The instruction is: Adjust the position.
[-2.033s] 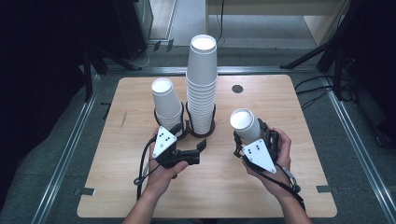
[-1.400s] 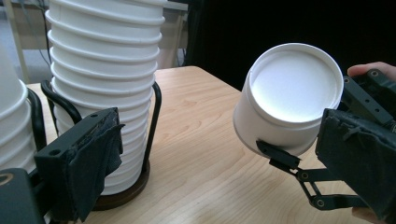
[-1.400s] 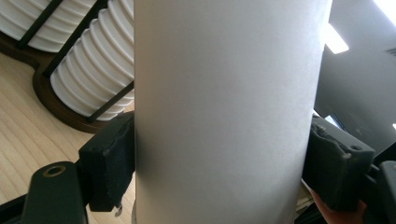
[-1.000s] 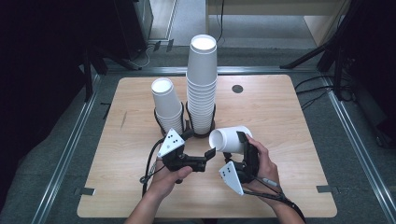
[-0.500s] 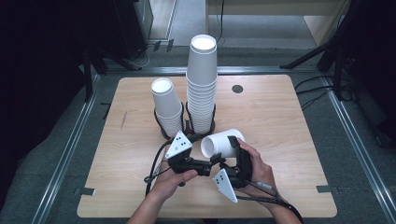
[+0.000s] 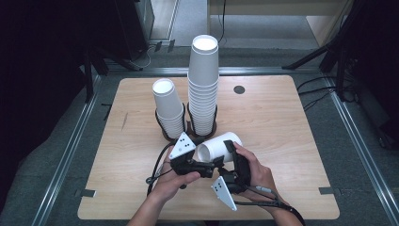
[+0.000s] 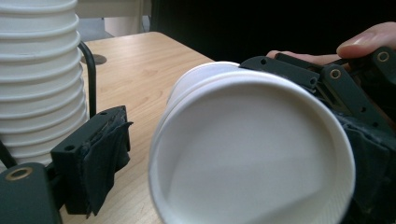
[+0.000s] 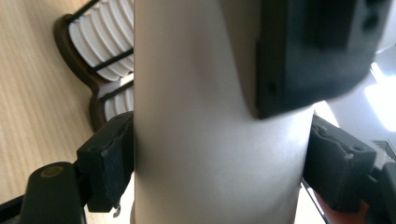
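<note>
A white paper cup lies on its side above the table's front middle, with my right gripper shut on its wall. In the right gripper view both pads press the cup. The cup's open mouth faces my left gripper, whose jaws have just been closing around the rim. Its left pad still stands a little off the rim. In the high view the left gripper meets the cup from the left. A tall cup stack and a short stack stand behind in holders.
The two stacks sit in dark wire holders just behind the hands. A small dark round hole lies at the table's back right. Bare wood spreads to the right and left of the hands.
The right hand has swung the cup from the right to the middle and laid it on its side. The left gripper has shifted right to meet the cup's mouth.
</note>
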Available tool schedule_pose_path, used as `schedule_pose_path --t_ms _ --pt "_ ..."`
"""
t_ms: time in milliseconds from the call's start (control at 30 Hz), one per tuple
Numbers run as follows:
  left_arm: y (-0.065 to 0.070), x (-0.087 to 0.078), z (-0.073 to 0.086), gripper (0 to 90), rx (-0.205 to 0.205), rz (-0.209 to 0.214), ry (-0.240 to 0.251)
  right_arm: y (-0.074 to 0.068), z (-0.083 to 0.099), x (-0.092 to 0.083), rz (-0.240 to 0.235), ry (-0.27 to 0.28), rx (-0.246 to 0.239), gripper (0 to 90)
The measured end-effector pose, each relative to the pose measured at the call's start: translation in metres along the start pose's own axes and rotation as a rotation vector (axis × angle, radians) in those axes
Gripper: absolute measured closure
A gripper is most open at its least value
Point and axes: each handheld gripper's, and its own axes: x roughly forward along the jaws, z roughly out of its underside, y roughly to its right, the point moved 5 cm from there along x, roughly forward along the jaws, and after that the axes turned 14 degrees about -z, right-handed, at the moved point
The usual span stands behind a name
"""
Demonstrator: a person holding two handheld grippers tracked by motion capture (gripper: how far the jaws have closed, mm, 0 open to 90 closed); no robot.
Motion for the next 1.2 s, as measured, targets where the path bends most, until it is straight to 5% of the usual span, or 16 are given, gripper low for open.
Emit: schedule_pose_path --t_ms 767,1200 --pt "0.0054 0.0009 0.005 18.9 0.066 0.025 -0.073 -0.0043 0.0003 0.0 0.026 0.007 -0.068 16.1" --pt "0.002 0.0008 0.0052 19.7 0.053 0.05 -0.079 -0.0051 0.0005 0.0009 0.022 0.01 -0.05 15.3"
